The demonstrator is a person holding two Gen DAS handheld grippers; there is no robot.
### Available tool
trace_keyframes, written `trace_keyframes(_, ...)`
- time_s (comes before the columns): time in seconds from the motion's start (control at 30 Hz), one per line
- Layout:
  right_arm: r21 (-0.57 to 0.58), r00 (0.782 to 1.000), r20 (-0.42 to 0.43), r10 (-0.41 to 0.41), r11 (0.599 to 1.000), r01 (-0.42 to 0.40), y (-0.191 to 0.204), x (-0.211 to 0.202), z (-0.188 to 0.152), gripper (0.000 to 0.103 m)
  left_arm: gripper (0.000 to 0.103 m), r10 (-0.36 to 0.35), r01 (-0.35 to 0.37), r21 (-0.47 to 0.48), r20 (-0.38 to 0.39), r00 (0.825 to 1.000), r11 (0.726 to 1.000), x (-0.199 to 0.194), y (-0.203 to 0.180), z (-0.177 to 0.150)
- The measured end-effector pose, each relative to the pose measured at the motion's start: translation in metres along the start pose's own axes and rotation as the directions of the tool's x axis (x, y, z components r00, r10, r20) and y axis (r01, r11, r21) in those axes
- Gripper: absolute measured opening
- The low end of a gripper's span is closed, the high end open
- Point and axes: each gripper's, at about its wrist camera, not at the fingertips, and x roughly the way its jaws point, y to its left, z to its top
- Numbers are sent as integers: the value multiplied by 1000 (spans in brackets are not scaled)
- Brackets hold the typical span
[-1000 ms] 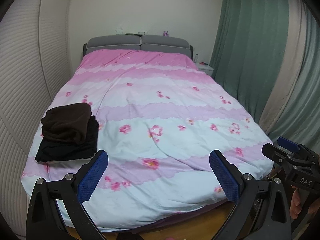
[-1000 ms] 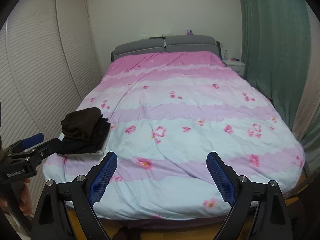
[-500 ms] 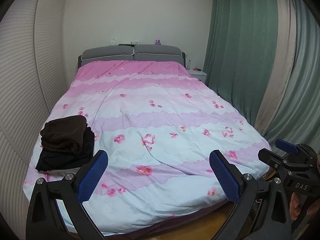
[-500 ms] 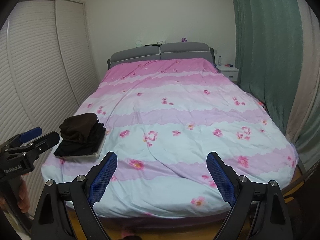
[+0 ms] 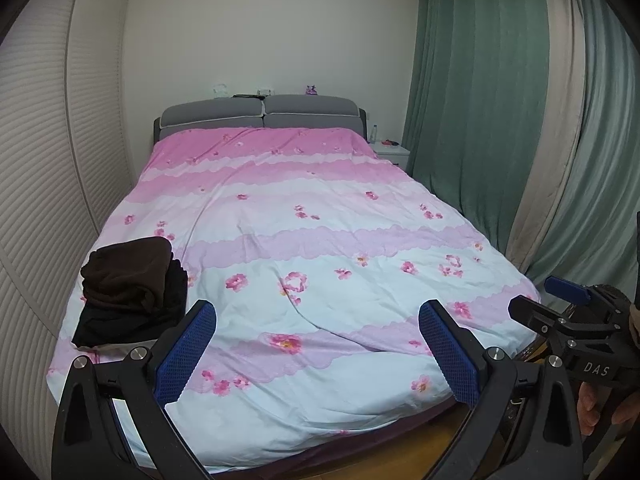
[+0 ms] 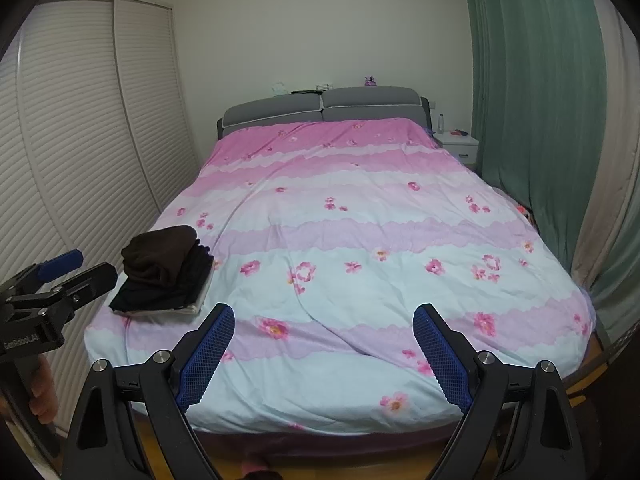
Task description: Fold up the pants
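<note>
Both tongs gape wide with nothing between them: our left tongs (image 5: 316, 350) and right tongs (image 6: 324, 354) hang off the foot of the bed (image 5: 320, 364). Over on the bed's left edge sits a stack of folded clothes (image 5: 132, 288), brown pants (image 6: 160, 254) on top, black layers beneath. Are those our pants? We reckon so, but we can't be sure. Here's the risk: grab that brown bundle carelessly and we drag the black pile with it, or tip everything off the edge. A pinch that goes too deep snags the duvet (image 6: 360, 240) as well.
</note>
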Motion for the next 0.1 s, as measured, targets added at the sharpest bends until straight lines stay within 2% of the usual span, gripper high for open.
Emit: trace_keyframes(0.1, -2, 1000, 1, 5, 1000, -5, -1, -1, -2, 91, 103, 0, 0, -8, 4, 1000, 1000, 0, 1, 0)
